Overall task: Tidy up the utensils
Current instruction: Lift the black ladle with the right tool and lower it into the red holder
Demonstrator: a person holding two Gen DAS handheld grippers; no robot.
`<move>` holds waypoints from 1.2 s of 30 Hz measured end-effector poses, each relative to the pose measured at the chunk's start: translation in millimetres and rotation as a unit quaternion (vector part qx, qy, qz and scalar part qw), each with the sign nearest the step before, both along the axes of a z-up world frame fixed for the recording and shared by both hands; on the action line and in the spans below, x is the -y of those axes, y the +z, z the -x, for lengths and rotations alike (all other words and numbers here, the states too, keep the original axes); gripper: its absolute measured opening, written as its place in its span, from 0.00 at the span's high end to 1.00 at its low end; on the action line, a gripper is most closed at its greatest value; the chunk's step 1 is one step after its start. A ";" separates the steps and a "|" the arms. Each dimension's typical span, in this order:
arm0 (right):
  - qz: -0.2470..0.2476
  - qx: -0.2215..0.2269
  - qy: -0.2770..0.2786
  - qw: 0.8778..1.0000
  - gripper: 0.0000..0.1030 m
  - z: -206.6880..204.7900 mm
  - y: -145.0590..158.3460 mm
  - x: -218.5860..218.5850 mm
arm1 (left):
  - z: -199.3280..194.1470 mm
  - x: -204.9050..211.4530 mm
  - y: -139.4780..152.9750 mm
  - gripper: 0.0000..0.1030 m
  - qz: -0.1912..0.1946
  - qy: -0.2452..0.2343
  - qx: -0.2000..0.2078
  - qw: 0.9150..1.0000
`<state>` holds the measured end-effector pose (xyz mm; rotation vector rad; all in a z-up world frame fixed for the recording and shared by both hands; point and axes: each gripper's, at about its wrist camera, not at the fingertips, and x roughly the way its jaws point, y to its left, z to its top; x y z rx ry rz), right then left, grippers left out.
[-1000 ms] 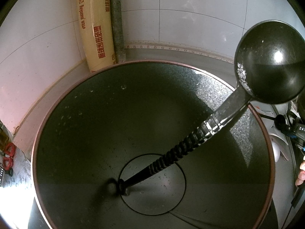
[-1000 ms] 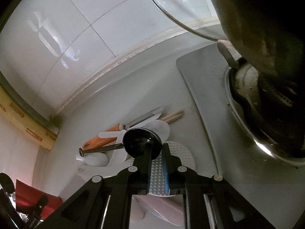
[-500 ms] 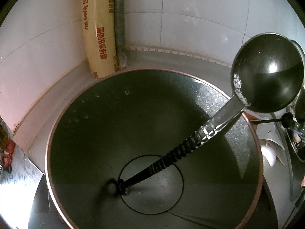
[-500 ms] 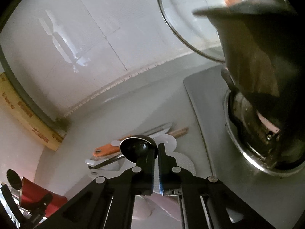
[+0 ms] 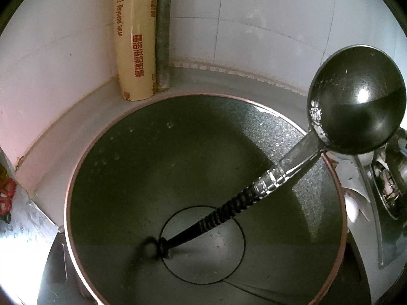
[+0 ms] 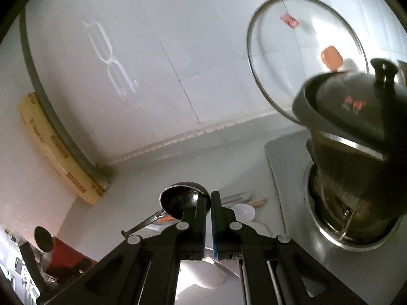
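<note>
A dark-lined red container (image 5: pixel 122 178) fills the left wrist view, with a black-handled ladle (image 5: pixel 356 101) standing in it, bowl up at the right. My left gripper's fingers are hidden there. In the right wrist view, black fingers flank the red container (image 6: pixel 63 254) at the lower left. My right gripper (image 6: pixel 208 203) is shut on the rim of a steel ladle (image 6: pixel 182 200). That ladle hangs above the counter, its handle sloping down to the left.
More utensils lie on the counter under the right gripper: a white spoon (image 6: pixel 244 212) and a wooden handle (image 6: pixel 259 202). A covered dark pot (image 6: pixel 356 132) sits on the stove, a glass lid (image 6: pixel 305 58) leans on the tiles. A cling-wrap roll (image 5: pixel 134 38) stands in the corner.
The right gripper's jaws closed on the steel ladle's bowl and rose with it off the utensil pile, rolling slightly. The left gripper and its container hardly moved.
</note>
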<state>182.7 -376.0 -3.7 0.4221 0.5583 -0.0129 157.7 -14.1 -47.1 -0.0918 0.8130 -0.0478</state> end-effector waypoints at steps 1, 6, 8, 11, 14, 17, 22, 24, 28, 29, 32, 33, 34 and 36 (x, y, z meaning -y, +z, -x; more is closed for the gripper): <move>0.002 0.005 0.002 1.000 0.96 1.4 4.0 -1.0 | 0.4 0.0 0.1 0.13 0.002 -0.002 0.000 1.000; 0.017 0.042 0.017 0.999 0.96 9.9 36.3 -13.5 | 3.2 1.3 0.4 0.13 0.004 -0.008 0.001 1.000; 0.026 0.061 0.028 0.997 0.96 14.1 52.4 -20.4 | 4.0 2.4 0.3 0.13 0.004 -0.011 0.001 1.000; 0.040 0.086 0.047 0.994 0.96 17.5 76.9 -33.0 | 2.8 3.7 -0.4 0.13 0.002 -0.017 0.002 1.000; 0.060 0.109 0.070 0.990 0.96 21.0 100.4 -49.5 | 3.5 5.6 -0.8 0.13 -0.001 -0.021 0.003 1.000; 0.083 0.127 0.101 0.983 0.96 23.2 119.7 -70.2 | 1.4 6.3 -1.7 0.13 -0.006 -0.025 0.002 1.000; 0.124 0.139 0.156 0.970 0.97 27.4 134.0 -109.8 | -3.0 9.7 -4.3 0.13 -0.018 -0.033 0.000 0.999; 0.149 0.138 0.176 0.963 0.97 29.0 134.2 -126.8 | -2.5 10.4 -4.1 0.13 -0.022 -0.033 0.000 0.999; 0.197 0.126 0.220 0.947 0.97 31.3 128.8 -161.3 | -3.1 12.1 -5.4 0.13 -0.031 -0.037 -0.001 0.999; 0.204 0.122 0.230 0.944 0.97 31.3 126.6 -168.2 | -4.1 13.2 -5.9 0.13 -0.035 -0.039 -0.002 0.999; 0.217 0.108 0.254 0.936 0.96 29.9 118.1 -186.1 | -5.2 13.3 -5.8 0.13 -0.037 -0.042 -0.002 0.998; 0.217 0.103 0.260 0.935 0.96 29.4 115.8 -189.2 | -6.2 13.0 -5.9 0.13 -0.037 -0.042 -0.002 0.998; 0.217 0.095 0.269 0.933 0.96 27.3 110.8 -194.6 | -5.8 13.3 -5.8 0.13 -0.037 -0.042 -0.002 0.998; 0.217 0.081 0.283 0.931 0.96 21.2 103.3 -202.6 | -7.0 13.3 -5.9 0.13 -0.037 -0.043 -0.003 0.998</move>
